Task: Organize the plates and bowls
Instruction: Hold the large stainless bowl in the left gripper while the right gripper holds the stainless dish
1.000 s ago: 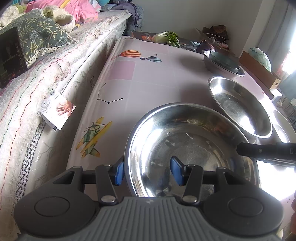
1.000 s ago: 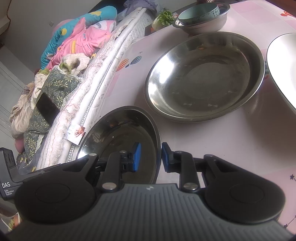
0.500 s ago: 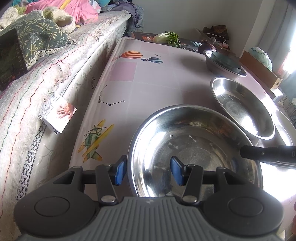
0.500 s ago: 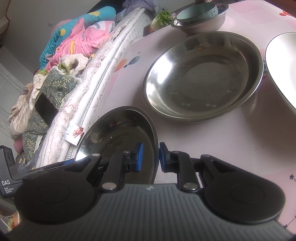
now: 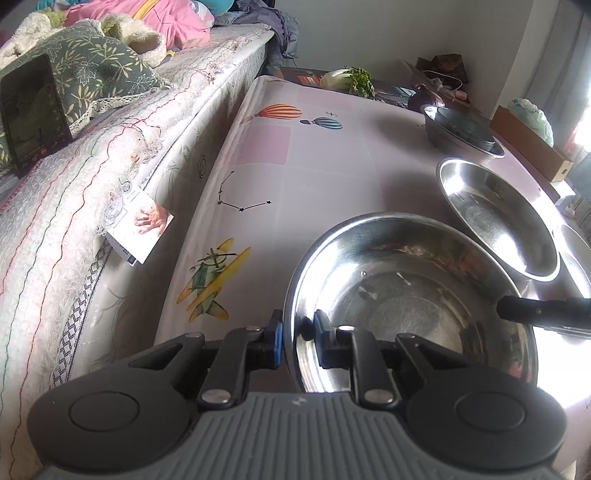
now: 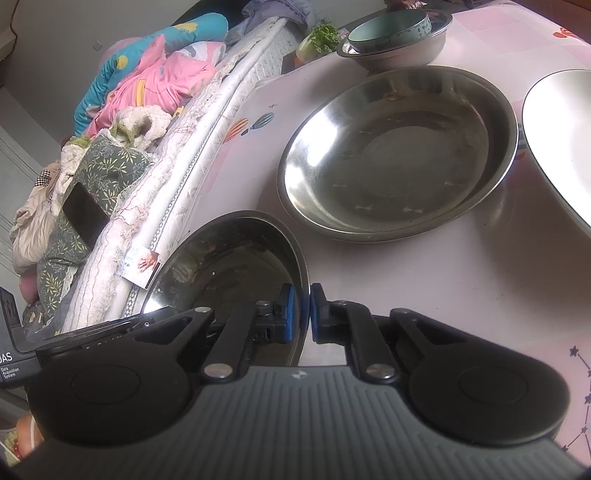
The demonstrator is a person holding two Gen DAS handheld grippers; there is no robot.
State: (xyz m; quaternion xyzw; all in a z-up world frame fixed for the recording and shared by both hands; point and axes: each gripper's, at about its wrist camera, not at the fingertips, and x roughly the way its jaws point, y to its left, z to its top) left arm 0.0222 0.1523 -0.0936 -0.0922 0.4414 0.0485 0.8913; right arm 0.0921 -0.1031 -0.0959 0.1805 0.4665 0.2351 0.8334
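White plate [image 6: 561, 147] cut off by right edge, rest unseen.

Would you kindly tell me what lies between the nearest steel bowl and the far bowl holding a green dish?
Another wide steel bowl sits between them, clearest in the right wrist view.

Four steel vessels show on the table: one deep steel bowl [image 5: 406, 295] nearest, one wide shallow steel dish [image 6: 399, 155] beyond it, one smaller steel basin [image 6: 402, 48] at the far end, and one more bright round dish [image 6: 557, 144] at the right edge, possibly a white plate, since glare washes it out. One teal ceramic bowl [image 6: 391, 29] sits inside the basin. Two grippers appear, a left gripper [image 5: 295, 334] and a right gripper [image 6: 300, 314].
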